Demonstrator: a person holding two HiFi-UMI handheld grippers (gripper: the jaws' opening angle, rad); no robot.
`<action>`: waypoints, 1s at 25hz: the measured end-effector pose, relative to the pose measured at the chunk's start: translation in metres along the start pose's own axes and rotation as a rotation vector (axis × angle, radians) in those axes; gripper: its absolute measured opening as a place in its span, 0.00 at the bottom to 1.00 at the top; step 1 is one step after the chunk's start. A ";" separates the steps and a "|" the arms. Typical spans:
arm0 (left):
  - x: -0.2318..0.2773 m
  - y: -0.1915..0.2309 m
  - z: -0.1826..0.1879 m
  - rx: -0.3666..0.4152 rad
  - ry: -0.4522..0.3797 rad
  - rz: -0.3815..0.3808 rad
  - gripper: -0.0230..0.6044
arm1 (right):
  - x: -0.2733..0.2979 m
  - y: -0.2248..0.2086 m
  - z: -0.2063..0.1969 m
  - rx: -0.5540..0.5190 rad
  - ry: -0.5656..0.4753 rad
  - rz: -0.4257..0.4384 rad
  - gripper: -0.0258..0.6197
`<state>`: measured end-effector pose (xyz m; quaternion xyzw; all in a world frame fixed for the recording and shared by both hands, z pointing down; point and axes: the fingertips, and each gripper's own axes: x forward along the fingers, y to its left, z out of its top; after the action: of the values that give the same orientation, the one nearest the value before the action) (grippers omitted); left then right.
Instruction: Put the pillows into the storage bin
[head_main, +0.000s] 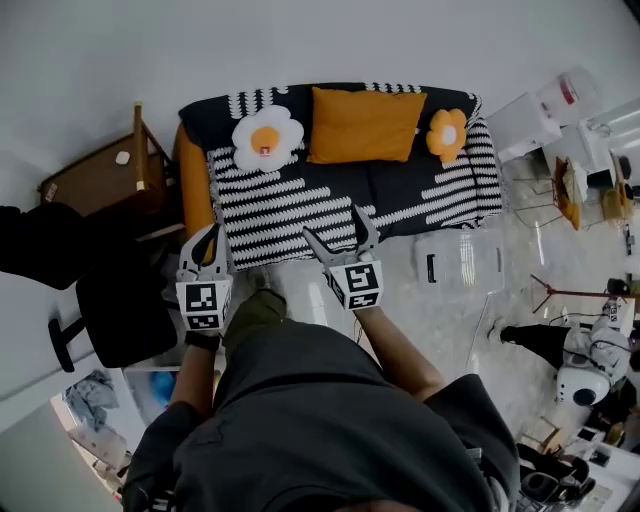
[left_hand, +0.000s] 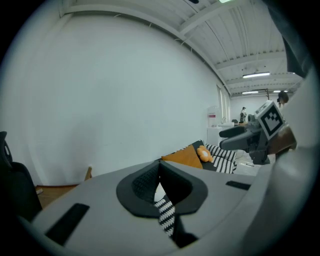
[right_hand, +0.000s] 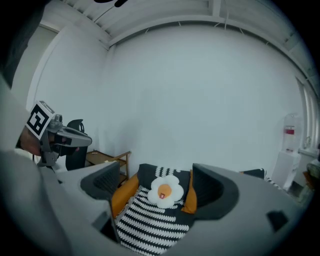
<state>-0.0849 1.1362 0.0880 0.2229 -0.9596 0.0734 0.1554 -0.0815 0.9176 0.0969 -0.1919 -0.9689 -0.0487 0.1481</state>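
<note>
Left claw (left_hand: 160, 172): jaws brought together, pads meeting at the tips, nothing held. A slit behind the tips shows striped cloth beyond.
Right claw (right_hand: 156, 175): jaws wide apart and empty.
Claw position: in the head view both are held up side by side over the floor, just short of the sofa (head_main: 300, 210).
Storage bin (head_main: 457, 262): translucent white, on the floor beside the sofa's front right corner. Only the head view shows it, and it is too washed out there to tell whether it has a lid.
Pillows, location: all three lean on the sofa back, well apart from the bin.
Egg pillow (head_main: 267, 138): white petals, orange centre, at the left. The right gripper view frames it between the open jaws.
Orange pillow (head_main: 365, 125): plain rectangle, in the middle.
Flower pillow (head_main: 446, 133): small, orange, at the right. The left gripper view shows it beside the orange pillow but not the egg pillow.
Sofa cover: black with white stripes.
</note>
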 end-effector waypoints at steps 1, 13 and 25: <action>0.010 0.009 0.000 -0.002 0.007 -0.007 0.04 | 0.015 -0.001 0.002 -0.004 0.009 0.000 0.74; 0.115 0.084 -0.004 -0.019 0.047 -0.077 0.04 | 0.171 -0.019 0.005 -0.055 0.113 -0.002 0.74; 0.185 0.114 -0.060 -0.076 0.130 0.047 0.04 | 0.286 -0.052 -0.067 -0.085 0.202 0.096 0.71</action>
<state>-0.2780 1.1757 0.1971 0.1891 -0.9545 0.0550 0.2239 -0.3365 0.9621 0.2457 -0.2381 -0.9359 -0.1016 0.2390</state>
